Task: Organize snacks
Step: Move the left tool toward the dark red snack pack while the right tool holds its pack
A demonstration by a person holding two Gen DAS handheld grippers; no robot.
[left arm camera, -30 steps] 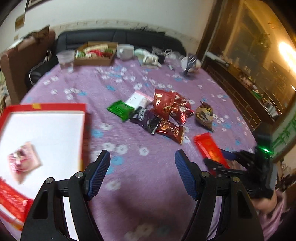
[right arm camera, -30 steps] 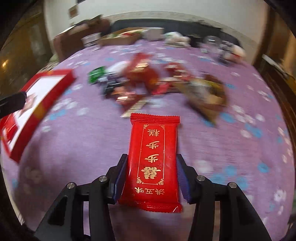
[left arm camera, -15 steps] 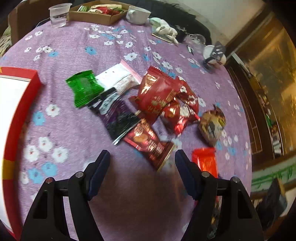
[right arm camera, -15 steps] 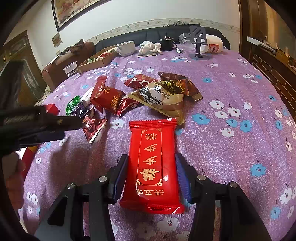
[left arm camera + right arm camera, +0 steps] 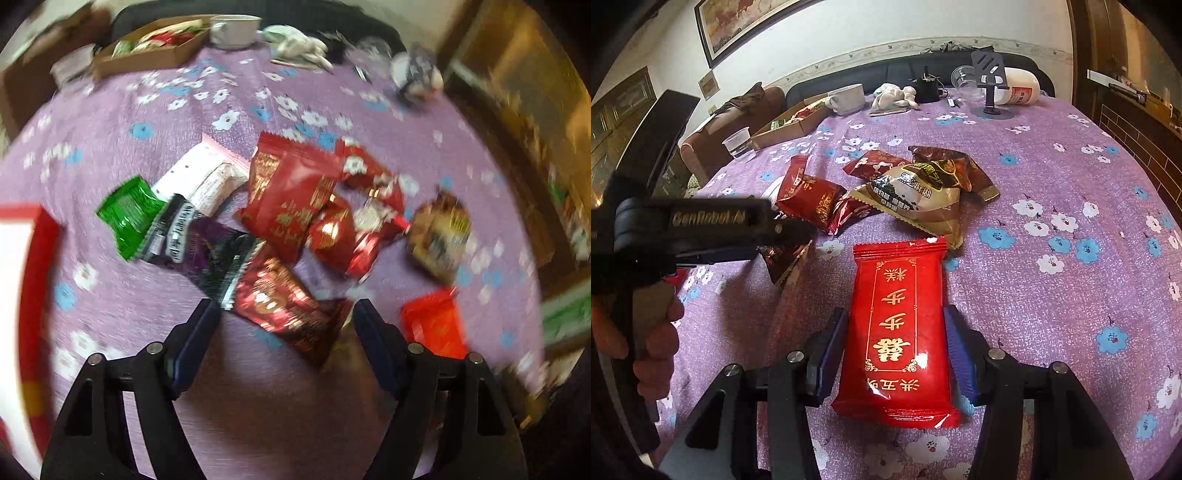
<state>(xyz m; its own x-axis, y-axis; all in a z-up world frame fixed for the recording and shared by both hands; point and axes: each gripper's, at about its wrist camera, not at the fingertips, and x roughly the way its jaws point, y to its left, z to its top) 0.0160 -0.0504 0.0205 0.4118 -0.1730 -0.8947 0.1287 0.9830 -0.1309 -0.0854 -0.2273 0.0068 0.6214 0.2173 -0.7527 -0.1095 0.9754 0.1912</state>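
My left gripper (image 5: 284,317) is open, its jaws on either side of a dark red snack packet (image 5: 288,299) at the near edge of a pile of snacks (image 5: 295,199) on the purple flowered tablecloth (image 5: 155,110). It also shows in the right wrist view (image 5: 683,229), over that packet (image 5: 783,258). My right gripper (image 5: 894,332) is shut on a bright red packet with gold characters (image 5: 899,321), which also shows in the left wrist view (image 5: 432,321). A red-rimmed white box (image 5: 22,258) lies at the left edge.
A brown and gold packet (image 5: 919,192) lies just beyond the red one. At the far side stand a cardboard tray of snacks (image 5: 147,48), a white cup (image 5: 846,98), a plastic cup (image 5: 738,142), a phone stand (image 5: 988,85) and a white bottle (image 5: 1021,88).
My left gripper has moved closer and lower over the pile, so the dark red packet now lies between its jaws. My right gripper still holds the red packet, almost unmoved.
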